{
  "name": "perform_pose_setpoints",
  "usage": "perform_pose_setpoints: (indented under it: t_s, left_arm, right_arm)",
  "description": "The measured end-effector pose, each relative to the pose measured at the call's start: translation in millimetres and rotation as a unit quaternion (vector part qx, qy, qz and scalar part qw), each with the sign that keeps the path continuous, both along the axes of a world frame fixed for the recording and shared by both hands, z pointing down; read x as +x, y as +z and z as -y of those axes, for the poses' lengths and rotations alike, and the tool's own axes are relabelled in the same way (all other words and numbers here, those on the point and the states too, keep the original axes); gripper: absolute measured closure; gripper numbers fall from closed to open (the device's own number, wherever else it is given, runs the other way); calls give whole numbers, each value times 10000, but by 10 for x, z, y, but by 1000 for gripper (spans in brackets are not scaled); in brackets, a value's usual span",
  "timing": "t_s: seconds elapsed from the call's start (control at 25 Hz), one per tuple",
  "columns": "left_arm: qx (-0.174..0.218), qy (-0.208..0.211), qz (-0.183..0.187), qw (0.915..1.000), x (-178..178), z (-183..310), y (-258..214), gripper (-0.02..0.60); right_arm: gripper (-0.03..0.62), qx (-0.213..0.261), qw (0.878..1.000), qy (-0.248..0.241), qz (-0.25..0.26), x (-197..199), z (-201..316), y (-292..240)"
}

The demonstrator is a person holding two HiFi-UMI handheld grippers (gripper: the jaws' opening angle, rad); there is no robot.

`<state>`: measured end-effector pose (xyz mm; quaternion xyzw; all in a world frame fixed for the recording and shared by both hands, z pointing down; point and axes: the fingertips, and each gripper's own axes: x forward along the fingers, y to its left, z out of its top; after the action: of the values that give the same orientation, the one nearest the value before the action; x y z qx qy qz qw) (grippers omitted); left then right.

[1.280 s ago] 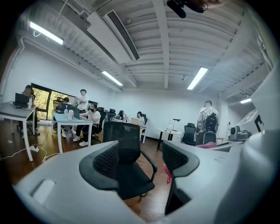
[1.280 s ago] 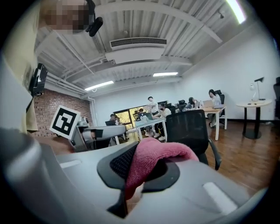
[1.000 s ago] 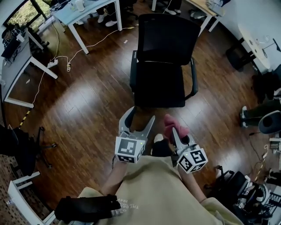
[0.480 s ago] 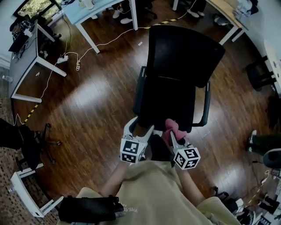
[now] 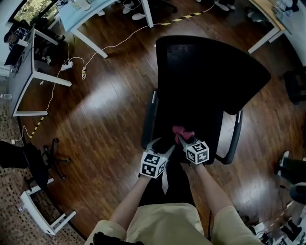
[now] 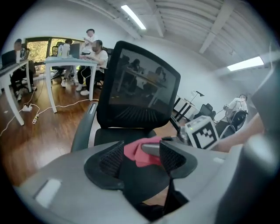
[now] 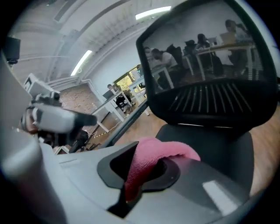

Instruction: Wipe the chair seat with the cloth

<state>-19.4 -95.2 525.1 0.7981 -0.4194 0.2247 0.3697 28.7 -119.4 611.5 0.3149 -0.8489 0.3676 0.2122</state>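
A black office chair with a mesh back stands before me; its seat (image 5: 191, 119) (image 6: 124, 136) (image 7: 210, 140) is dark and bare. A pink cloth (image 5: 181, 132) (image 7: 153, 162) (image 6: 141, 152) is pinched in my right gripper (image 5: 183, 139) (image 7: 146, 173), which is shut on it just over the seat's front edge. My left gripper (image 5: 161, 146) (image 6: 139, 158) is open beside it at the seat's front left, holding nothing.
Chair armrests (image 5: 148, 119) (image 5: 235, 139) flank the seat. Dark wood floor (image 5: 100, 110) surrounds the chair. Desks (image 5: 86, 12) with cables on the floor stand at the far left. People sit at tables (image 6: 70, 65) in the background.
Both grippers and I have moved forward to the chair. The cloth, earlier over the floor short of the seat, is now at the seat's front edge.
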Motion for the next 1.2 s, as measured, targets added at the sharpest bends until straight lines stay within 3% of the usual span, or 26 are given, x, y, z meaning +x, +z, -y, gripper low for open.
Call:
perform_pose_setpoints:
  t_s: [0.12,0.28,0.44,0.56,0.68,0.8,0.88,0.96,1.0,1.04,1.12,1.2]
  left_arm:
    - [-313,47,54,9995,14,-168,403,333]
    - [-796,86,-161,9967,280,-480,949,333]
    - [-1304,305,-84,9910,118,-1023,1256,333]
    - [-1466,288,13,9888,69,-1157,1504,333]
    - [-1485,199,114,9887,-5,-1034,1688,333]
    - [-1524,278,22,9879,25,-1010,1715,333]
    - [-1504,332,-64,9880,61,-984,1717,333]
    - [-1483,337,-126,9883,88,-936,1724,333]
    - [-1486,339,-139,9882,100,-915,1731,333]
    - [-1494,349,-141,9881,109,-898,1735,333]
    - [-1499,386,-121,9879,106,-854,1730,333]
    - [-1478,438,-89,9880,85,-789,1723,333]
  right_arm:
    - [576,-11,9995,204,251,-274,512,315]
    - [576,13,9967,519,620,-386,1199,752]
    - [576,-85,9938,612,921,-1038,1453,1205]
    - [576,-203,9947,786,633,-1203,1596,1573]
    - [577,-478,9880,1463,-109,-670,1739,1928]
    - [577,-215,9761,1920,-992,399,1778,1955]
    - [577,-141,9537,2385,-1829,1305,1757,1922]
    - [577,-340,9196,2965,-2553,2191,1642,1925]
    - [577,-480,9079,3093,-2790,2527,1571,1943]
    - [577,-603,9035,3067,-2931,2749,1513,1955]
    - [577,-740,9096,2764,-3013,2856,1456,1936]
    - [577,-805,9316,2360,-2645,2482,1431,1883]
